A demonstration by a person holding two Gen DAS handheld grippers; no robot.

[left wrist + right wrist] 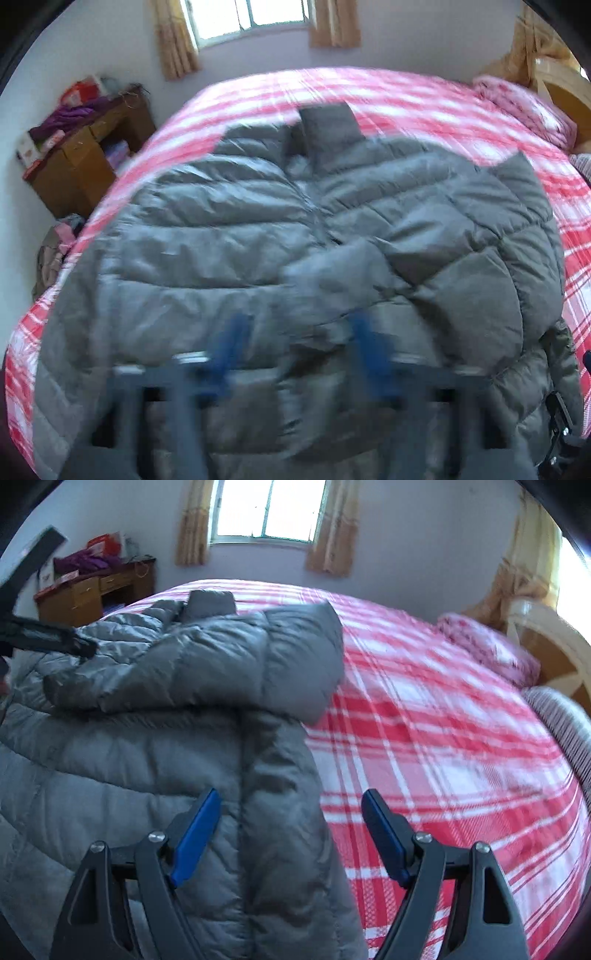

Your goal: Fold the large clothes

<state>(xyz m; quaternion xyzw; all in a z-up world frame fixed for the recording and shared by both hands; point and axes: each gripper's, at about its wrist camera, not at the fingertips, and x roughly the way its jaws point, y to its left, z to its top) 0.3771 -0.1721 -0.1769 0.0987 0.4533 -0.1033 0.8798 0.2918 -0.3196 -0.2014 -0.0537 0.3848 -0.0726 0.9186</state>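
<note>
On the bed: grey quilted puffer jacket (280, 236) is lying spread across the red-and-white plaid bedspread (424, 99), collar end pointing toward the window (251, 18).
Jacket layout: one sleeve (207, 664) is lying folded in over the body, its cuff (70, 688) resting near the middle of the chest; the hem end is sitting closest to both grippers.
Handling, as I judge it: puffy, light and soft; the shiny shell is probably going to be slippery, and the filling is likely to spring back, so each fold may need pressing down.
Where to take hold: the firm stitched seams along the side edge and the hem are looking like safer pinches than the slick, air-filled panels.
Left gripper (299, 347): hovering low over the hem end, badly blurred; its blue fingers appear spread with no cloth between them.
Right gripper (291, 812): jaws are standing wide apart, straddling the jacket's side edge, one blue finger (195, 834) over the fabric and the other over bare bedspread; nothing is being pinched.
Around the bed: pink pillow (487, 646) by the wooden headboard (554, 653), cluttered wooden desk (92, 590) against the far wall, tan curtains (192, 524) framing the window.
</note>
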